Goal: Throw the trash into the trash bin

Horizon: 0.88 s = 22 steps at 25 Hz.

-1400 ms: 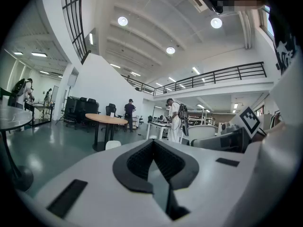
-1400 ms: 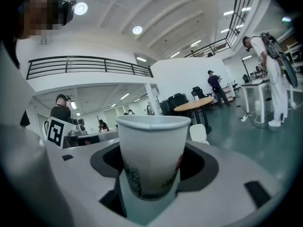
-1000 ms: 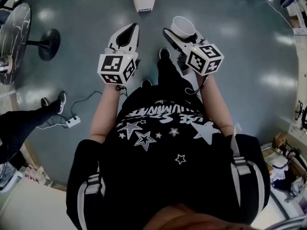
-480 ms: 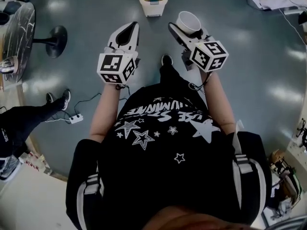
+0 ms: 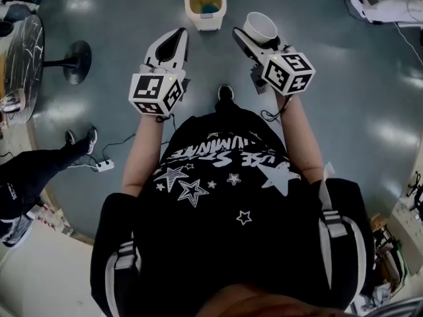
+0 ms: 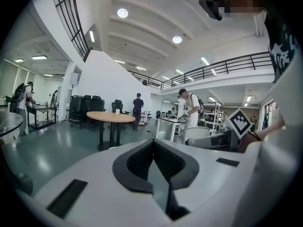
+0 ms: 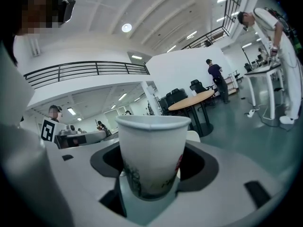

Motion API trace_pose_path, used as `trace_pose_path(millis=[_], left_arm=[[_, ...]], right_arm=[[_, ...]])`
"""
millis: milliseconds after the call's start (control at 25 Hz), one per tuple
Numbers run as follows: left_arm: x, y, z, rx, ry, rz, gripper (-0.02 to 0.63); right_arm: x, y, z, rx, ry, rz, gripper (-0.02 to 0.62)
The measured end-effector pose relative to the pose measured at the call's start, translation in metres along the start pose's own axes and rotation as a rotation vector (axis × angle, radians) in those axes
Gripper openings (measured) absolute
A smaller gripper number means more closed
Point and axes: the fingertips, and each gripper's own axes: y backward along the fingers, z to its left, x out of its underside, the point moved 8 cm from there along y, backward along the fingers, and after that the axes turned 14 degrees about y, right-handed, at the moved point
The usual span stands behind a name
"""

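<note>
A cream trash bin [image 5: 205,6] stands open on the grey floor at the top of the head view, with something blue inside. My right gripper [image 5: 256,37] is shut on a white paper cup [image 5: 260,26], held upright just right of the bin and short of it. In the right gripper view the cup [image 7: 150,155] fills the space between the jaws. My left gripper [image 5: 173,38] is level with it, below and left of the bin. In the left gripper view its tips [image 6: 154,141] meet, with nothing between them.
A round table [image 5: 20,51] on a black disc base stands at the left. Another person's legs [image 5: 39,160] and a power strip with cable [image 5: 101,166] are on the floor at the left. Desks and equipment [image 5: 386,5] line the right side.
The bin has come lower and nearer in the head view as both grippers travelled toward it. The cup stays held in the right gripper; the left stays shut.
</note>
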Motion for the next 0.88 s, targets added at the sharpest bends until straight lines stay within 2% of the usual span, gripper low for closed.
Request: trace_pose_path(millis=[360, 600, 880], left_arm=[[-0.002, -0.041, 0.006, -0.031, 0.014, 0.011, 0.011], [-0.006, -0.052, 0.007, -0.034, 0.020, 0.007, 0.011], [0.005, -0.071, 0.024, -0.010, 0.078, 0.027, 0.011]], right_arm=[[0.000, -0.035, -0.039, -0.058, -0.008, 0.045, 0.308], [0.003, -0.049, -0.040, -0.077, -0.011, 0.071, 0.308], [-0.006, -0.058, -0.040, -0.061, -0.017, 0.073, 0.308]])
